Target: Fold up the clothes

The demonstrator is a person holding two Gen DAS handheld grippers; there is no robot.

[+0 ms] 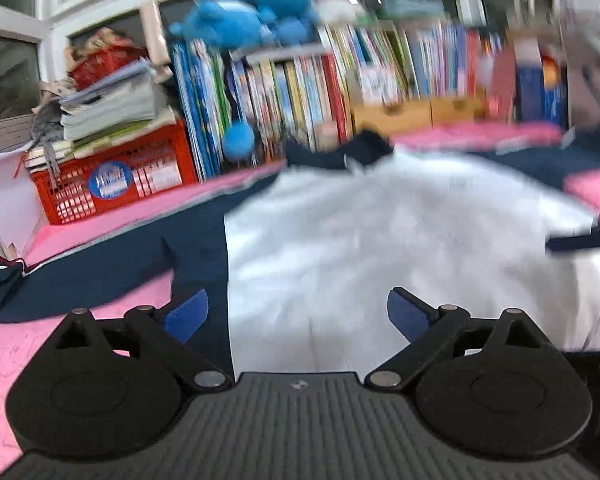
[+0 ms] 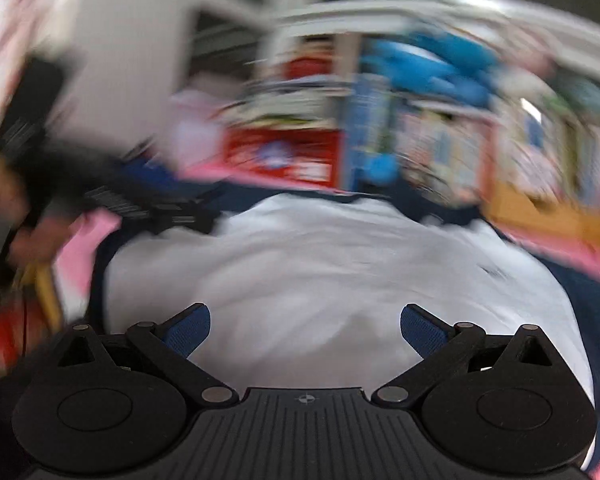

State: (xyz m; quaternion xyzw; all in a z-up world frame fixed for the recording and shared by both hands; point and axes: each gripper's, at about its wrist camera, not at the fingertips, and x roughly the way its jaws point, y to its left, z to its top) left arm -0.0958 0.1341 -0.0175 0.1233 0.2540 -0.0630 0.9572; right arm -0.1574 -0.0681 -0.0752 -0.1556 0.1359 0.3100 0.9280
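A white and navy shirt lies spread on the pink mat, its navy sleeve stretched to the left. My left gripper hovers over the shirt's near hem, open, with nothing between its blue pads. The right wrist view is badly blurred. There the same shirt fills the middle, and my right gripper stands open above its white body. The other gripper shows as a dark blur at the shirt's left edge, held by a hand.
A red crate stacked with papers stands at the back left. A row of books and blue plush toys line the far side. A small navy garment lies at the left edge of the mat.
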